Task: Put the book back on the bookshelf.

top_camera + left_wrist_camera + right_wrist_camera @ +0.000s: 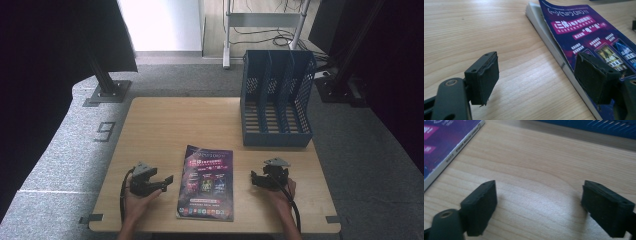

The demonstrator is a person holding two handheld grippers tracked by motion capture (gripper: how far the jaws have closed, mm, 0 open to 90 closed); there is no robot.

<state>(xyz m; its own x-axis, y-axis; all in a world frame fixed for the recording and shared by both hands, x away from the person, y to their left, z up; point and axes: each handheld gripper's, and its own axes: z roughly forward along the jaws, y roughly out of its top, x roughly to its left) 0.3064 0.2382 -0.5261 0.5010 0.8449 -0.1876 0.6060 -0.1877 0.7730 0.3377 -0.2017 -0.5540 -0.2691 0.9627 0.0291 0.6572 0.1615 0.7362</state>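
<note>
Two forearms come in from the near edge of the wooden bench (150, 125), each hand holding a claw low over the wood. On the person's left, the left claw (167, 181) points toward the book (207, 182) with its jaws spread wide and nothing between them; in the left gripper view one pad stands over bare wood and the other over the book's near edge, where the purple cover curls up slightly off the pages — whether that pad touches the cover is hard to tell. On the other side the right claw (256, 179) is likewise released, jaws well apart over bare bench, just beside the book's spine as the right gripper view shows it. Between the two claws the book lies flat, purple cover up, printed with white lettering and small pictures. Farther back, on the right rear part of the bench, stands a blue file rack (276, 100) with perforated dividers — upright, its open slots toward the person.
</note>
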